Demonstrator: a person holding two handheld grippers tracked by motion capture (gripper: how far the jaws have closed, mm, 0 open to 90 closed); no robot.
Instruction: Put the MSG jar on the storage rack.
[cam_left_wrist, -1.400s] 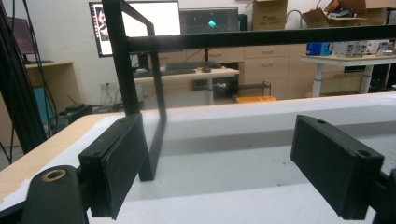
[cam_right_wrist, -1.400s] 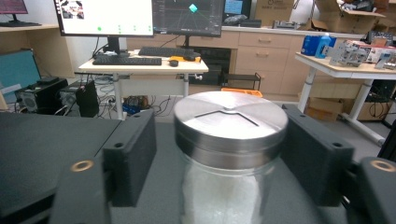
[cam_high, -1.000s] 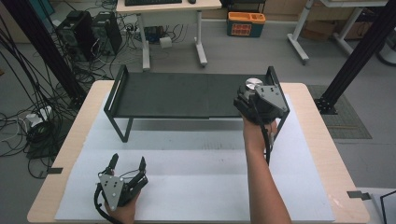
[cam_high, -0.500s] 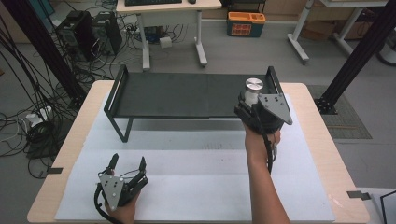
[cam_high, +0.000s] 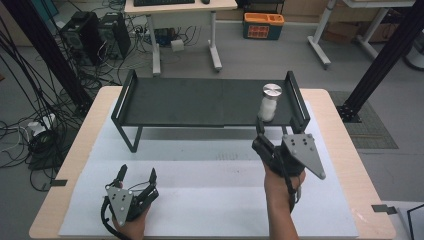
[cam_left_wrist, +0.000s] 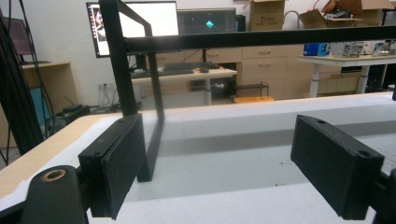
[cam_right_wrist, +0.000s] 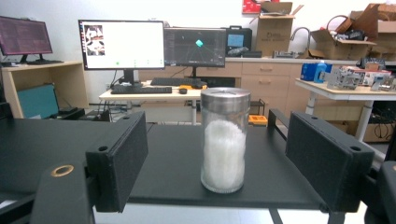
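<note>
A glass jar (cam_high: 269, 104) with a metal lid and white contents stands upright at the right end of the black shelf (cam_high: 200, 102). My right gripper (cam_high: 272, 131) hovers just in front of the shelf's front edge and points at the jar. Its jaws have just been opening and stand open, with nothing between them. In the right gripper view the jar (cam_right_wrist: 224, 140) stands a little beyond the two pads (cam_right_wrist: 123, 158). My left gripper (cam_high: 137, 172) rests open and empty near the front left of the table, and faces a shelf leg (cam_left_wrist: 119, 60).
The shelf stands on black legs over a white mat (cam_high: 210, 200) that covers the wooden table (cam_high: 345, 150). Raised end rails (cam_high: 296, 97) close both short sides of the shelf. Desks, monitors and cables lie beyond the table.
My right gripper has drawn back from the jar toward the front of the table and a little down. The jar stays upright on the shelf. The left gripper has kept still.
</note>
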